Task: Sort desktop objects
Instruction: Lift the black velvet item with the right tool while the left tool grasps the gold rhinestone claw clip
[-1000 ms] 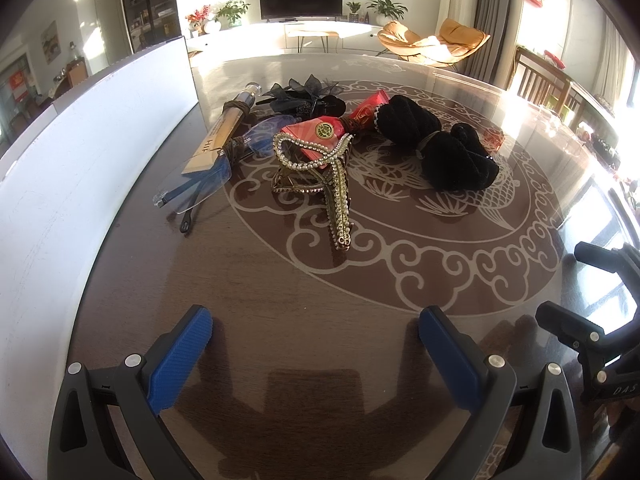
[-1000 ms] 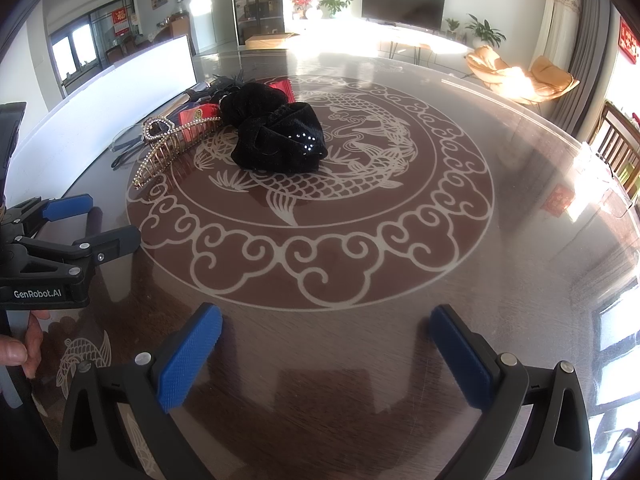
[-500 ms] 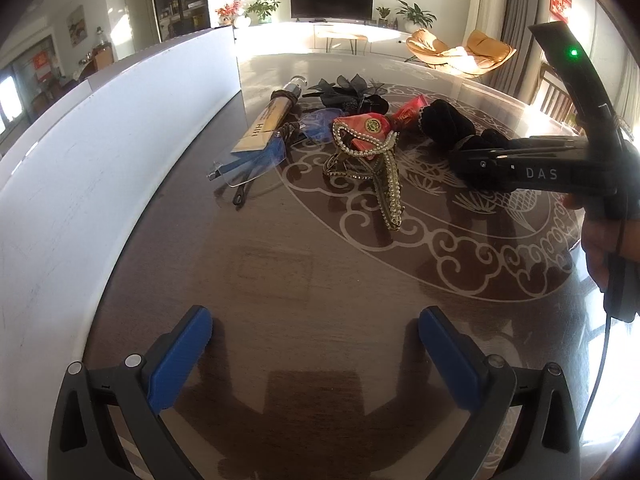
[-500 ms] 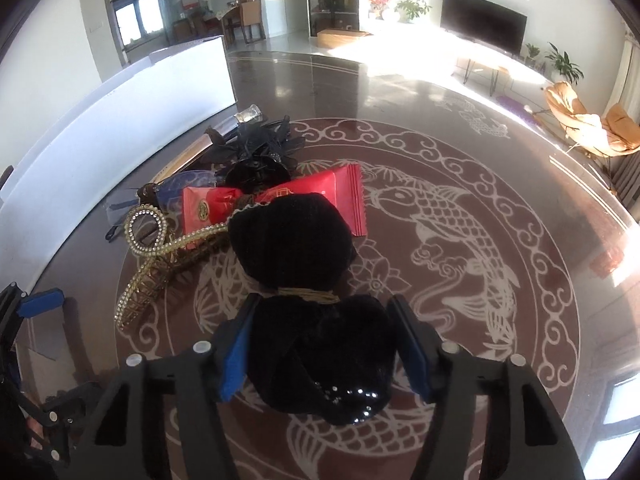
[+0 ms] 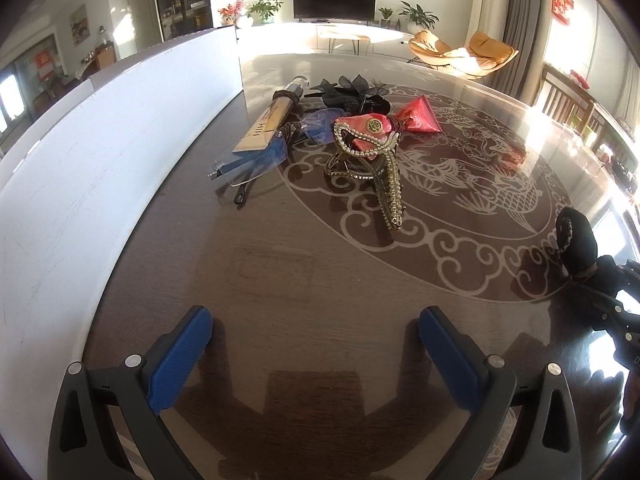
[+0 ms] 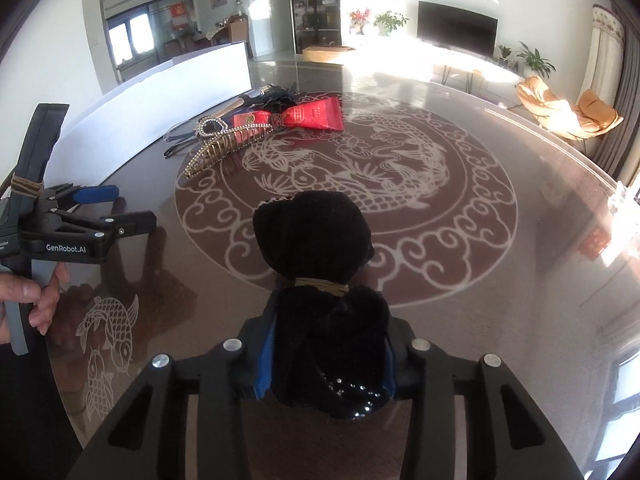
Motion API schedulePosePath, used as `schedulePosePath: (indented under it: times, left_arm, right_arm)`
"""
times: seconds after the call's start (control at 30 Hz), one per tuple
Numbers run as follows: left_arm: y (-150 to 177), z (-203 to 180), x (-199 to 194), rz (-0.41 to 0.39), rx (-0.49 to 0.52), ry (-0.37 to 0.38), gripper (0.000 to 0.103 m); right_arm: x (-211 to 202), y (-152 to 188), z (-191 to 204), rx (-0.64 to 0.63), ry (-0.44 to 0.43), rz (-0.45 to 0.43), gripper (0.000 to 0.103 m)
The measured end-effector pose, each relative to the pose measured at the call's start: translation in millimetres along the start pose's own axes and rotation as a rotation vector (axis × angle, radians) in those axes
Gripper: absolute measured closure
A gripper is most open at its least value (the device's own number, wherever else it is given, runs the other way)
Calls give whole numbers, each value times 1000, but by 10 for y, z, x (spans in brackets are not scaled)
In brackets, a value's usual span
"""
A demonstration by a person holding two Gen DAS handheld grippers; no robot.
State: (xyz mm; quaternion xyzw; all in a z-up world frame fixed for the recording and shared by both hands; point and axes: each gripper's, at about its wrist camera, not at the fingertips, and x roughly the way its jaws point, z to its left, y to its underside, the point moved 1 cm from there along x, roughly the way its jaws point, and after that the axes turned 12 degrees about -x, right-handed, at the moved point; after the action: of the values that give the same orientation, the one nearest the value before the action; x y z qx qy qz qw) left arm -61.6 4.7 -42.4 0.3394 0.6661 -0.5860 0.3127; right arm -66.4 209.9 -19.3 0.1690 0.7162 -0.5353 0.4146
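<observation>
Left wrist view: the black velvet bundle (image 5: 578,240), which a second ago lay beside the red packet (image 5: 418,118), is gone from the pile and now hangs at the far right edge, well apart from that packet. The left gripper (image 5: 316,346) stands wide open over bare table (image 5: 280,272), holding nothing. The right tool itself is cut off at the frame edge.

Right wrist view: the right gripper (image 6: 326,354) has closed from fully spread onto the bundle (image 6: 316,236), lifted well in front of the red packet (image 6: 316,114). So 1 item appears picked, its destination not yet reached. The blue pads are mostly buried in velvet, and the items behind the packet are too small to identify.
</observation>
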Motion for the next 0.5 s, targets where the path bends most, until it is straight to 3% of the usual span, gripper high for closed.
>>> schedulePosePath:
  times: [0.2,0.3,0.43,0.5]
  left_arm:
    - [-2,-2,1,0,0,0,0]
    - [-2,-1,2,0,0,0,0]
    - [-1,-2,2,0,0,0,0]
    - [-1,-3,2,0,0,0,0]
  right_arm:
    - [36,-18,36,-2,0,5,51]
    - [56,-8,79,-20,14,22,32]
    - [89,-10,117,-38,22,32,27]
    - [123,-18,158,-57,30,48,16]
